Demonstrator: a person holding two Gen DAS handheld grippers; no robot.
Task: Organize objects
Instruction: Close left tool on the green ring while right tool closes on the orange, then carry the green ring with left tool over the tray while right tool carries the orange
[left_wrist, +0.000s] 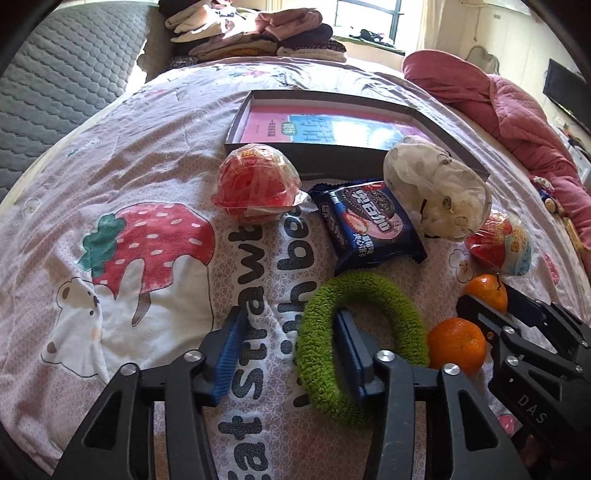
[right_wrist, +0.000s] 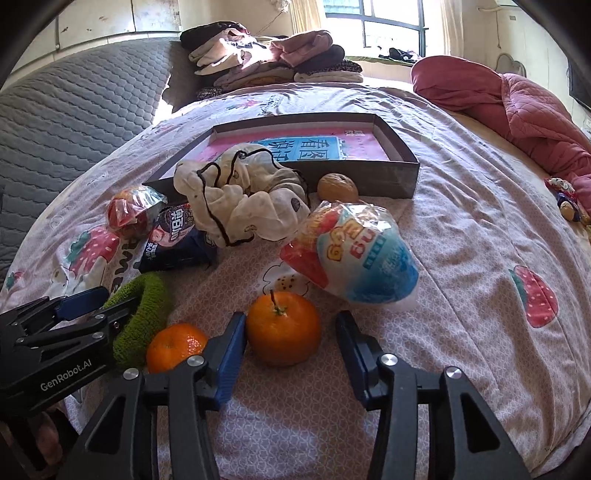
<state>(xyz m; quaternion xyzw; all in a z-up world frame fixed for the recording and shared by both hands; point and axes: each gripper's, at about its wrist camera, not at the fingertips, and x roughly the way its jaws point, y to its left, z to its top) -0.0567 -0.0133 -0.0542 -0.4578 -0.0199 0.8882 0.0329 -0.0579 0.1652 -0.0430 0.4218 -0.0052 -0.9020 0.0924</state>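
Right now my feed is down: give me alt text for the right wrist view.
The right gripper straddles an orange on the bedspread, jaws apart and the right pad clear of it. A second orange and a green fuzzy ring lie to its left beside the left gripper. Beyond are a wrapped snack, a cloth pouch and an open box.

Green fuzzy ring (left_wrist: 360, 347): flat on bedspread, lower centre of left view. Two oranges (right_wrist: 283, 328) (right_wrist: 176, 346): lower centre, right view. Blue biscuit packet (left_wrist: 369, 225), two wrapped snacks (left_wrist: 256, 182) (right_wrist: 351, 254), cream pouch (right_wrist: 240, 199), walnut (right_wrist: 338, 188), open dark box (right_wrist: 399, 173): mid-frame.
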